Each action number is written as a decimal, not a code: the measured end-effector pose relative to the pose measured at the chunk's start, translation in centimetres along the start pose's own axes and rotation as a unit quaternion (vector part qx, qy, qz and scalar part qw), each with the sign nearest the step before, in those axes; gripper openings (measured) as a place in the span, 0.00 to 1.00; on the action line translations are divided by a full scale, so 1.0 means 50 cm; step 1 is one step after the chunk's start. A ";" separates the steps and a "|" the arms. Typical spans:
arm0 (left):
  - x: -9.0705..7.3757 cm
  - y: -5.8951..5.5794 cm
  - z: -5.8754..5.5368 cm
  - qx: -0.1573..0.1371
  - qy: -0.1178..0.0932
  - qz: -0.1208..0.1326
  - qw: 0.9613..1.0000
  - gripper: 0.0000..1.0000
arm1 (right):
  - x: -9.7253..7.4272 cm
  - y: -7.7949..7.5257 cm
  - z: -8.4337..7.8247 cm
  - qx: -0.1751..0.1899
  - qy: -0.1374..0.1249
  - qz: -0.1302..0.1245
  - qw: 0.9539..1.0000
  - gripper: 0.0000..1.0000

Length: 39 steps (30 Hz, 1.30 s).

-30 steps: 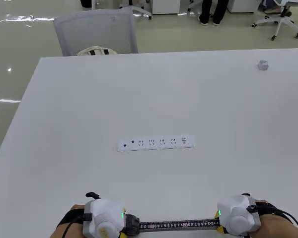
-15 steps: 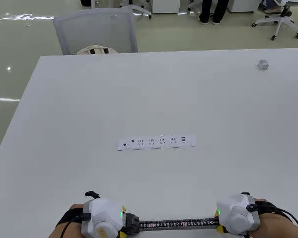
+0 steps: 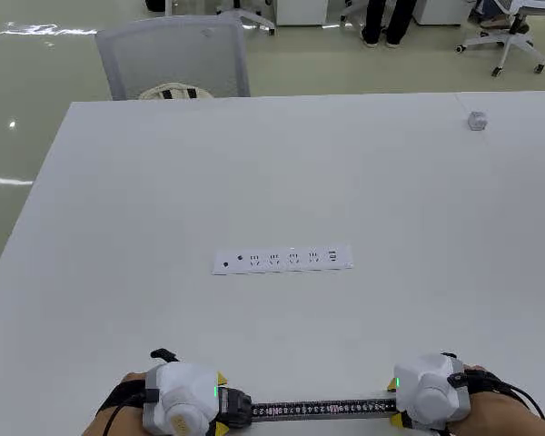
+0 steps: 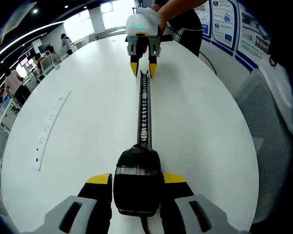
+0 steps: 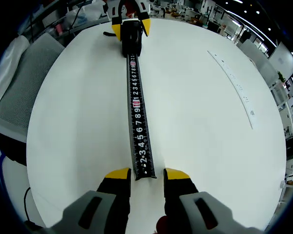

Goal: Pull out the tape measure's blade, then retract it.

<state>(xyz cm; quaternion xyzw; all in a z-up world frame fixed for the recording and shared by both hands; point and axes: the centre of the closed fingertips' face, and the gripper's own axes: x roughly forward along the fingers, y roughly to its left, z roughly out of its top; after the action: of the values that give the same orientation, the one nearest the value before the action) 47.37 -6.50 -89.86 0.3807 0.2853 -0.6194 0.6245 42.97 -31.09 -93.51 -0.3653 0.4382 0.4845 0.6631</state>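
Observation:
The tape measure's black case (image 4: 138, 179) sits between the jaws of my left gripper (image 4: 137, 181), which is shut on it; in the head view that gripper (image 3: 220, 416) is at the table's near edge on the left. The numbered blade (image 5: 136, 117) (image 3: 322, 410) lies drawn out flat on the white table, running from the case (image 5: 131, 33) to my right gripper (image 5: 147, 174). The blade's hooked tip (image 5: 145, 174) lies between the right jaws, which are closed in narrowly on its edges. From the left gripper view, the right gripper (image 4: 142, 69) straddles the blade's far end.
A white power strip (image 3: 282, 260) lies mid-table, well beyond the tape. A small grey object (image 3: 477, 121) sits at the far right. A grey mesh chair (image 3: 174, 56) stands behind the table's far edge. The table's near edge (image 5: 53, 161) runs close beside the blade.

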 end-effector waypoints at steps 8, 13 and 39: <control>-0.015 0.004 -0.006 -0.015 -0.007 0.012 1.000 0.42 | -0.007 -0.003 0.002 0.021 -0.009 -0.013 1.000 0.31; -0.027 0.005 -0.008 -0.037 -0.015 0.025 0.999 0.46 | -0.023 -0.006 0.003 0.041 -0.019 -0.023 0.999 0.33; -0.092 0.001 -0.035 -0.170 -0.056 0.122 0.976 0.58 | -0.065 0.026 0.021 0.181 -0.093 -0.097 0.974 0.42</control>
<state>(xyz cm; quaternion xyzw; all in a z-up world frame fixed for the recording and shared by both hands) 47.30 -2.49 -86.98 0.2661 0.3023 -0.5014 0.7658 41.46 -30.82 -90.18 -0.2330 0.4173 0.3627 0.8000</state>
